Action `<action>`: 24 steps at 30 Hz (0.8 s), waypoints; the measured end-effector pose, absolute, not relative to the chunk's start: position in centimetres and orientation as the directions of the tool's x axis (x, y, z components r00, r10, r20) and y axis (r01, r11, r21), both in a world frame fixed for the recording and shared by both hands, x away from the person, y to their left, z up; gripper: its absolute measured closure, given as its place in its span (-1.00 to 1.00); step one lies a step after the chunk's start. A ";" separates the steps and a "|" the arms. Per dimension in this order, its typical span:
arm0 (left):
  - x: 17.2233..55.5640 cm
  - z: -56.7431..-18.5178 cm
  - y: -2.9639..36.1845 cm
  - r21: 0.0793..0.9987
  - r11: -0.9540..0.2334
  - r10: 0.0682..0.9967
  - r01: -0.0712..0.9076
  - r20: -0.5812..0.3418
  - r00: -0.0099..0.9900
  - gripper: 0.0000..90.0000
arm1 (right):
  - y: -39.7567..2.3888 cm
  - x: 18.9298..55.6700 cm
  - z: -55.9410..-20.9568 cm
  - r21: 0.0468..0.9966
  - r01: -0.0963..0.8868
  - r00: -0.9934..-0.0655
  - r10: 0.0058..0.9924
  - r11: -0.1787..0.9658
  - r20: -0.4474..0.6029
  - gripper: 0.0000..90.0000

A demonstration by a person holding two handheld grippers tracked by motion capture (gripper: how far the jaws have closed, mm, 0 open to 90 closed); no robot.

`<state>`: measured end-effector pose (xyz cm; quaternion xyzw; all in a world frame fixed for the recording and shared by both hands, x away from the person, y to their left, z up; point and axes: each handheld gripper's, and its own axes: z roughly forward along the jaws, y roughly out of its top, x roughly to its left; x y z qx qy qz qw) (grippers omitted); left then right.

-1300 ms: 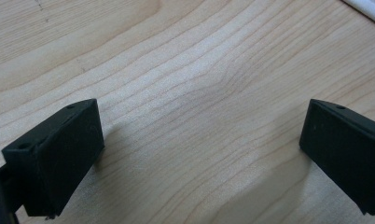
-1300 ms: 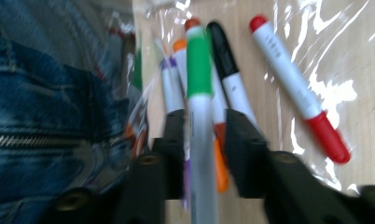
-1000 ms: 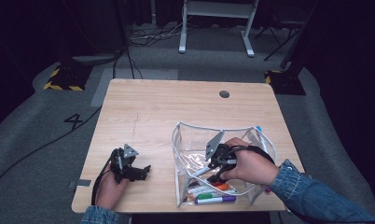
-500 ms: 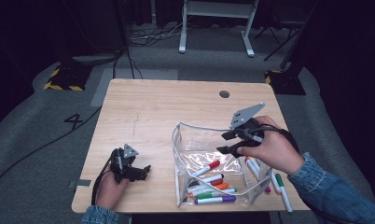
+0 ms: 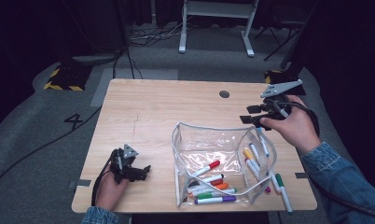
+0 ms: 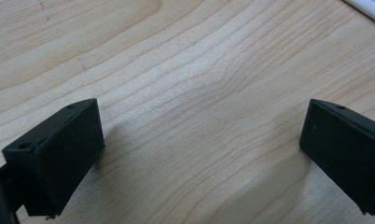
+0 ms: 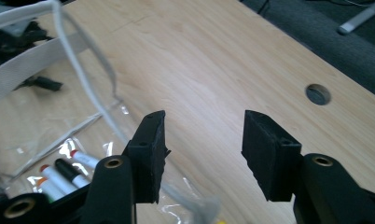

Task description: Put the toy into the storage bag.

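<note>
A clear zip pouch [image 5: 213,147] stands open on the wooden table [image 5: 167,112], with several coloured markers [image 5: 209,186] lying inside. My right gripper [image 5: 247,115] hangs above the table beyond the pouch's far right corner. Its jaws have just been closing slightly but stand open with nothing between them [image 7: 204,149]. The pouch's white zip rim [image 7: 83,70] and some markers [image 7: 69,170] show to their left. My left gripper [image 5: 142,171] rests at the front left of the table, open and empty [image 6: 199,144] over bare wood.
A green marker [image 5: 284,192] lies on the table just right of the pouch, near the front right edge. A round cable hole [image 5: 224,94] sits near the table's far edge. A desk frame [image 5: 213,23] and cables [image 5: 143,35] are on the floor beyond.
My right gripper has come out of the pouch and risen toward the far right. The markers in the pouch now show uncovered. The left gripper has stayed put.
</note>
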<state>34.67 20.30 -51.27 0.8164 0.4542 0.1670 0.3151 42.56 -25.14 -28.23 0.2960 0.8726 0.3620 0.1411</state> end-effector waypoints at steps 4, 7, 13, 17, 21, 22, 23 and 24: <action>34.6 -51.3 20.3 0.670 -0.384 0.849 0.635 -0.013 0.528 -1.00 | -26.8 43.8 -28.8 0.718 0.455 -0.738 0.674 0.527 -0.027 0.13; 34.6 -51.3 20.2 0.671 -0.377 0.851 0.639 -0.021 0.525 -1.00 | -28.2 44.8 -29.7 0.705 0.487 -0.697 0.716 0.515 -0.042 0.13; 34.6 -51.3 20.2 0.670 -0.378 0.851 0.639 -0.020 0.525 -1.00 | -30.3 46.4 -32.4 0.662 0.559 -0.633 0.772 0.499 -0.047 0.15; 34.6 -51.3 20.2 0.671 -0.377 0.851 0.639 -0.021 0.524 -1.00 | -31.4 47.3 -34.7 0.629 0.606 -0.599 0.800 0.487 -0.042 0.17; 34.6 -51.3 20.2 0.670 -0.378 0.851 0.639 -0.021 0.525 -1.00 | -32.2 48.0 -37.0 0.597 0.647 -0.572 0.820 0.474 -0.031 0.20; 34.6 -51.3 20.2 0.670 -0.378 0.851 0.639 -0.021 0.525 -1.00 | -32.3 48.1 -37.7 0.587 0.660 -0.564 0.825 0.469 -0.026 0.21; 34.6 -51.3 20.2 0.671 -0.377 0.851 0.639 -0.022 0.524 -1.00 | -32.5 48.3 -38.2 0.583 0.668 -0.556 0.831 0.463 -0.023 0.21; 34.6 -51.3 20.2 0.670 -0.378 0.851 0.639 -0.021 0.525 -1.00 | -32.5 48.4 -38.6 0.578 0.676 -0.549 0.836 0.457 -0.018 0.22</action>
